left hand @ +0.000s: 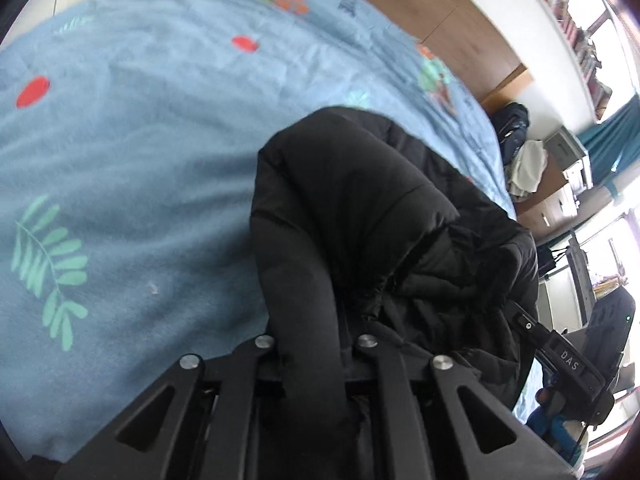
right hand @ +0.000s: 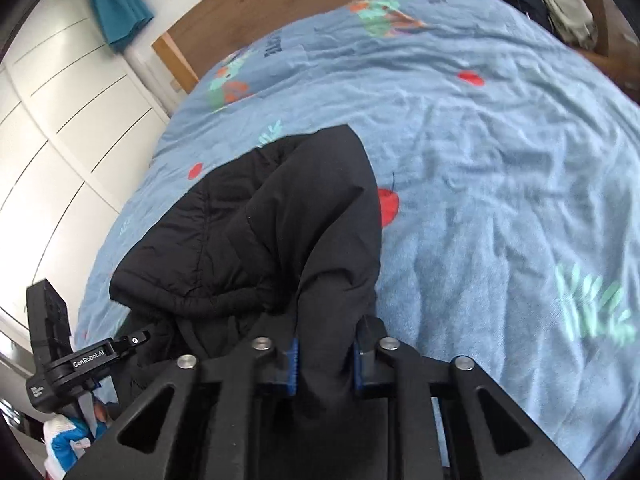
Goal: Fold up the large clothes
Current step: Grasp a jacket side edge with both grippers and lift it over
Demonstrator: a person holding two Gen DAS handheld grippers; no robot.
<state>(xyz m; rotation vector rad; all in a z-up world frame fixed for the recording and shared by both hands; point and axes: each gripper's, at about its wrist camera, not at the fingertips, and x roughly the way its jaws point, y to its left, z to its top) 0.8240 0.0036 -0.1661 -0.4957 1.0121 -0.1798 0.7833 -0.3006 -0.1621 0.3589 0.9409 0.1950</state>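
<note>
Bedding in blue, a printed bedspread (right hand: 500, 168) with leaves and red dots, is filling most of both views, and a wooden headboard (right hand: 320, 4) is running along its edge toward 12 o'clock. On the bedspread a black padded jacket (right hand: 248, 232) is lying in a heap, rising from the claws toward 12 o'clock in each view. The right gripper (right hand: 324, 360) is grasping a fold of the jacket; the cloth is passing between its blue pads (right hand: 294, 364) and hanging down toward 6 o'clock. The left gripper (left hand: 316, 360) is also clenched on the jacket (left hand: 360, 220), with thick cloth bunching between its fingers and hiding the tips. In the left view, the right gripper is showing at 4 o'clock, just beside the heap.
</note>
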